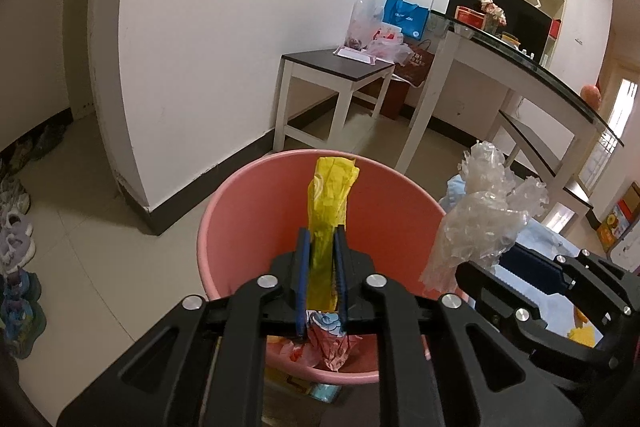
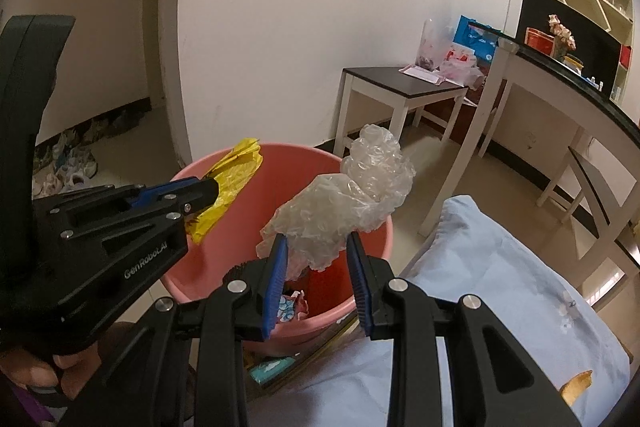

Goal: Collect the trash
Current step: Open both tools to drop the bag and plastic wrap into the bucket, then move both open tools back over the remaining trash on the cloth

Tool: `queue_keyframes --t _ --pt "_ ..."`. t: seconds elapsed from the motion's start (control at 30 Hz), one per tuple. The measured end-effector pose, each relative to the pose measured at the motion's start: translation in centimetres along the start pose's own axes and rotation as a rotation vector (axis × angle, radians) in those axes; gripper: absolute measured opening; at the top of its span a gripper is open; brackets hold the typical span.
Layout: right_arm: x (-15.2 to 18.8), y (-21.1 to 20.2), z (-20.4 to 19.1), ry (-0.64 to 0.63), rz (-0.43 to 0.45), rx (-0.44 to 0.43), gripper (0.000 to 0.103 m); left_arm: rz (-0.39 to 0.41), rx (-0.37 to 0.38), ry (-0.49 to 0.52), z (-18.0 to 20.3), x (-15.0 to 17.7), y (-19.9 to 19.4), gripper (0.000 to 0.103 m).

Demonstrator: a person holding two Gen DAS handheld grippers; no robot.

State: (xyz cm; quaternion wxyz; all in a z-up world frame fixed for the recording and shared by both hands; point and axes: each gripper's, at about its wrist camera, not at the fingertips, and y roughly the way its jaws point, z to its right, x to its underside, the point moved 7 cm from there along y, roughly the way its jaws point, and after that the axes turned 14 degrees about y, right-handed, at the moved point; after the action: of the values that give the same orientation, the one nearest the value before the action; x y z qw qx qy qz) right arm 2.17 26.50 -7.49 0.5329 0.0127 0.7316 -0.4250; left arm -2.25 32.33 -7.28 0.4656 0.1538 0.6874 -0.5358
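In our left claw [image 1: 320, 239] we hold a yellow wrapper [image 1: 330, 195], the two blue pads nearly together with the crumpled strip pinched between them. The wrapper stands up past the fingertips and runs back down between the pads. Directly ahead of and below this claw sits the pink bucket [image 1: 256, 211], its mouth open toward us. Under the fingers, at the bottom of the bucket, lies crumpled red and white trash [image 1: 332, 343].

Our right claw [image 2: 316, 247] stands with its pads set wider apart, and a wad of clear plastic film [image 2: 348, 195] fills the gap between them. The film touches the left pad; whether it presses on the right pad we cannot tell. Most of the wad billows up beyond the fingertips. The bucket lies just ahead of and beneath this claw too, with the film over its near rim. To the left of this claw the left claw reaches over the bucket with the yellow wrapper pointing across the opening.

To the right of and under the right claw spreads a pale blue cloth [image 2: 500, 267]. Far ahead of both claws stands a small dark-topped table [image 1: 340, 67] against the white wall.
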Motion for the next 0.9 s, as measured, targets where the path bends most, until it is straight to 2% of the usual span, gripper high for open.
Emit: queue_keyframes --t 0.03,0.1,0.17,0.43,0.5,0.53,0.57,0.9 --pt "-0.2 0.2 0.0 -0.003 -0.003 0.000 0.030 -0.002 -0.004 -0.001 -0.1 0.0 0.1 0.019" --pt "-0.2 0.5 -0.1 -0.010 -0.007 0.001 0.030 -0.006 -0.012 -0.008 -0.3 0.0 0.2 0.036" --pt "-0.2 0.4 0.0 -0.014 -0.009 -0.002 0.030 -0.004 -0.017 -0.017 -0.5 0.0 0.3 0.042" --pt "-0.3 0.8 -0.6 -0.041 -0.022 -0.015 0.031 -0.009 -0.026 -0.023 -0.9 -0.1 0.2 0.044" --pt "-0.4 0.8 -0.7 -0.048 -0.025 -0.015 0.038 -0.007 -0.028 -0.023 -1.0 -0.3 0.2 0.044" --pt "-0.4 0.8 -0.9 -0.051 -0.023 -0.016 0.046 -0.006 -0.029 -0.023 -1.0 -0.3 0.2 0.044" --pt "-0.5 0.7 -1.0 -0.054 -0.018 -0.016 0.047 -0.006 -0.029 -0.024 -1.1 -0.4 0.1 0.044" --pt "-0.6 -0.7 -0.7 -0.053 -0.001 -0.015 0.047 0.001 -0.028 -0.014 -1.0 -0.5 -0.6 0.044"
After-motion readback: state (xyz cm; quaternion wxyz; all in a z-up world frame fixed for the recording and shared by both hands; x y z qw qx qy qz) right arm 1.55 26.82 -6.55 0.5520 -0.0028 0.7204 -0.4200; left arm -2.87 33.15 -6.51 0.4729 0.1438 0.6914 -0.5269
